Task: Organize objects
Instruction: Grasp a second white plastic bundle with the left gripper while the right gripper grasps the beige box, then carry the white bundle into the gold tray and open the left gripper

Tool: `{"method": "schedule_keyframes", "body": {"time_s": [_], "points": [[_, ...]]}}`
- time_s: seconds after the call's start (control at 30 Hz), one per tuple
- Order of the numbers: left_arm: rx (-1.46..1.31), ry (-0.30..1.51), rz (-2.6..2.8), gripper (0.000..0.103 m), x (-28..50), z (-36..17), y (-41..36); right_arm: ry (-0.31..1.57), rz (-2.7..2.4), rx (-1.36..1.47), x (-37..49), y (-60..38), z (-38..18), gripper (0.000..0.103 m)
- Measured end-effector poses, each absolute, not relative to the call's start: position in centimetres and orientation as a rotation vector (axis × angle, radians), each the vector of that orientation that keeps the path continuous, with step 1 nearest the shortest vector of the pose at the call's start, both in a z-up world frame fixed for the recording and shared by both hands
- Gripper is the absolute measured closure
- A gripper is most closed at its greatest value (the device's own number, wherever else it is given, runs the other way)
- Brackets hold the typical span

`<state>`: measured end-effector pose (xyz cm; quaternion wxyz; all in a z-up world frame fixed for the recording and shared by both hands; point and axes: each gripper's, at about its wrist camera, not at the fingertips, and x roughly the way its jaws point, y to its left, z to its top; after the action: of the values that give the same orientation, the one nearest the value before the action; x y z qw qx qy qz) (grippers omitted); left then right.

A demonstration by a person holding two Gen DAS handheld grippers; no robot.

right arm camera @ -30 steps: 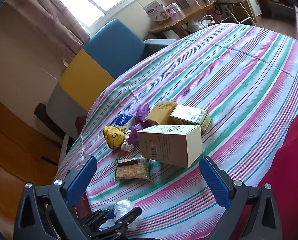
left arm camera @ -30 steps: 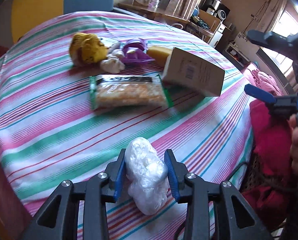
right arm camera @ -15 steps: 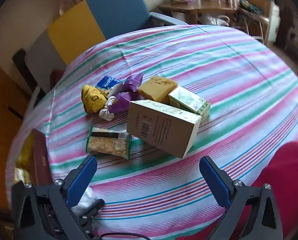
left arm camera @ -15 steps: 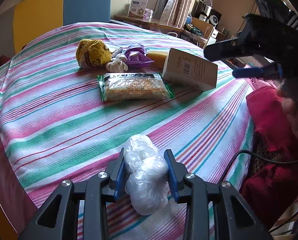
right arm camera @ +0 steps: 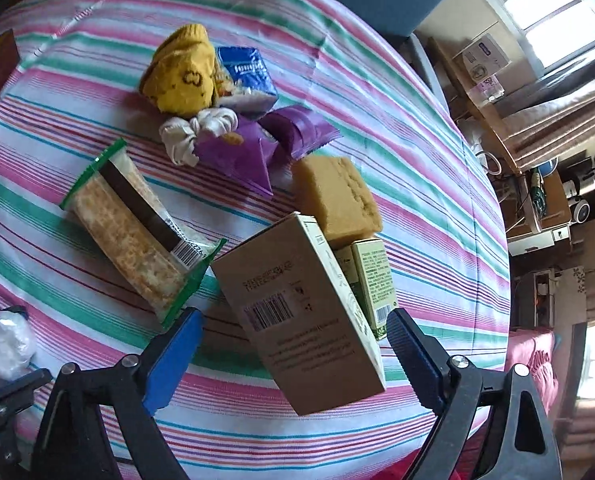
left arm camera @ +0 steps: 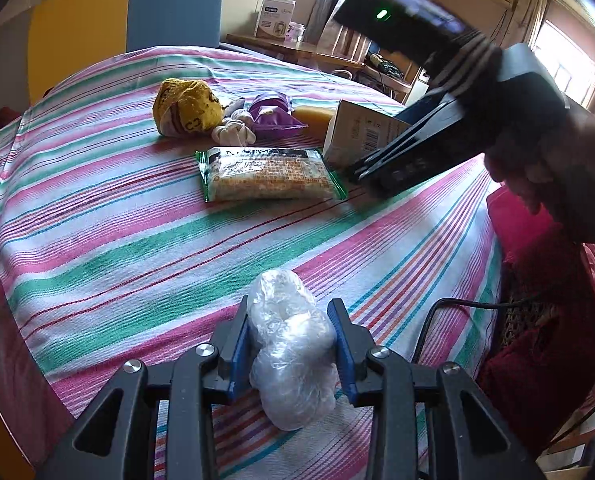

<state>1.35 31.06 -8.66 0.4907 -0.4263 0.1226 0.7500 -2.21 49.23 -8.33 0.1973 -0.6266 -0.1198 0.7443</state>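
Observation:
My left gripper is shut on a crumpled clear plastic bag and holds it over the near edge of the striped table. The bag also shows at the left edge of the right wrist view. My right gripper is open, with its fingers on either side of a brown cardboard box. It is above the box, and I cannot tell if it touches it. In the left wrist view the right gripper's body hides most of the box. A green-edged cracker pack lies left of the box.
On the striped tablecloth lie a yellow knitted hat, a blue snack bag, a purple wrapper, a white cloth knot, a tan sponge and a small green box. A blue and yellow chair stands behind.
My right gripper has moved down and in toward the cardboard box, which now sits between its open fingers. My left gripper stays shut on the plastic bag, nearly in place.

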Motion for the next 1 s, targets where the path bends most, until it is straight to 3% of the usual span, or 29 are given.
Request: {"method": "schedule_keyframes", "body": {"time_s": [0.07,0.1,0.2,0.37,0.57,0.87,1.0], "points": [[-1.033,0.297,1.822,0.067,1.4,-8.7,31.0,-0.319,2.081,-1.704,-2.3,49.6,-8.0,0.046],[-1.033,0.293,1.823,0.067,1.3,-8.7,31.0,-0.270,2.111,-1.700,-2.2,49.9,-7.5,0.049],[-1.032,0.286,1.826,0.067,1.3,-8.8,30.9,-0.148,2.137,-1.679,-1.2,50.1,-6.5,0.052],[-1.030,0.283,1.827,0.067,1.4,-8.7,30.8,0.286,2.225,-1.642,1.7,51.1,-5.8,0.052],[-1.030,0.311,1.834,0.068,1.6,-8.4,31.1,0.580,2.218,-1.609,3.2,52.3,-6.7,0.053],[-0.994,0.317,1.827,0.068,4.1,-5.7,29.5,0.643,2.173,-1.574,2.8,52.4,-7.7,0.053],[-1.002,0.271,1.865,0.068,4.1,-3.8,26.9,0.484,2.163,-1.570,2.2,50.6,-7.9,0.053]]}}
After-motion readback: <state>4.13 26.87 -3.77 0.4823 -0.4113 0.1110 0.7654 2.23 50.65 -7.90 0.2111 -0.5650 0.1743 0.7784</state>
